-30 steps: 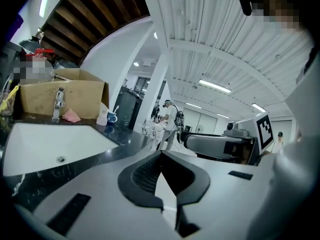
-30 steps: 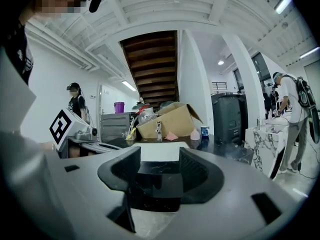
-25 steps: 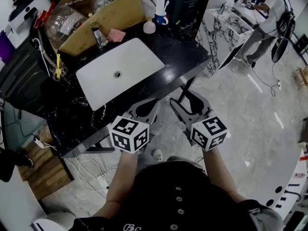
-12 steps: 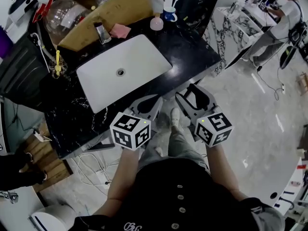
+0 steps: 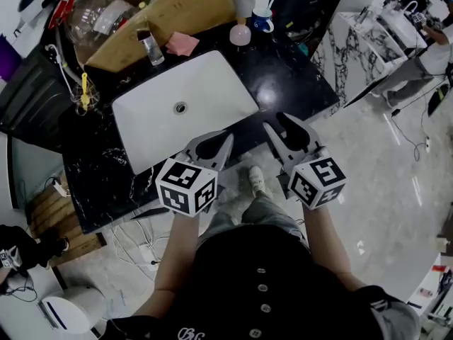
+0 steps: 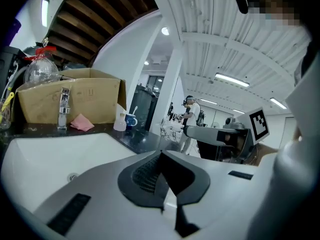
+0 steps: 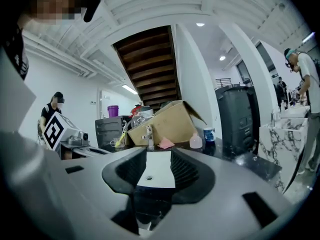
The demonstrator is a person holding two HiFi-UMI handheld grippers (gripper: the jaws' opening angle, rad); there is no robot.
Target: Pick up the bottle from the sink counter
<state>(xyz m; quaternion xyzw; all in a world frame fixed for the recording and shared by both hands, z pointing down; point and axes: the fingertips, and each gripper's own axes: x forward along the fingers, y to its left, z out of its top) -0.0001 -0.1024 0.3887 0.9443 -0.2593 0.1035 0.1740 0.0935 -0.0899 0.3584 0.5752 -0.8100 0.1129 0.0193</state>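
A small pale pink bottle (image 5: 240,32) stands on the black counter (image 5: 283,83) at its far right, beside a blue mug (image 5: 263,21). It also shows far off in the left gripper view as the bottle (image 6: 119,120) and in the right gripper view as the bottle (image 7: 196,141). My left gripper (image 5: 218,142) hangs at the counter's front edge, its jaws shut and empty (image 6: 161,154). My right gripper (image 5: 287,128) is level with it to the right. Its jaws (image 7: 159,159) are closing with only the sink showing through the gap.
A white sink basin (image 5: 184,108) fills the counter's middle, with a chrome tap (image 5: 148,47) and a pink cloth (image 5: 182,43) behind it. An open cardboard box (image 5: 170,9) and a clear jug (image 5: 95,16) stand at the back. A person (image 5: 425,55) works at a marble counter (image 5: 368,41).
I have come closer to the counter, and both grippers now reach its front edge. The gap between the right jaws looks narrower.
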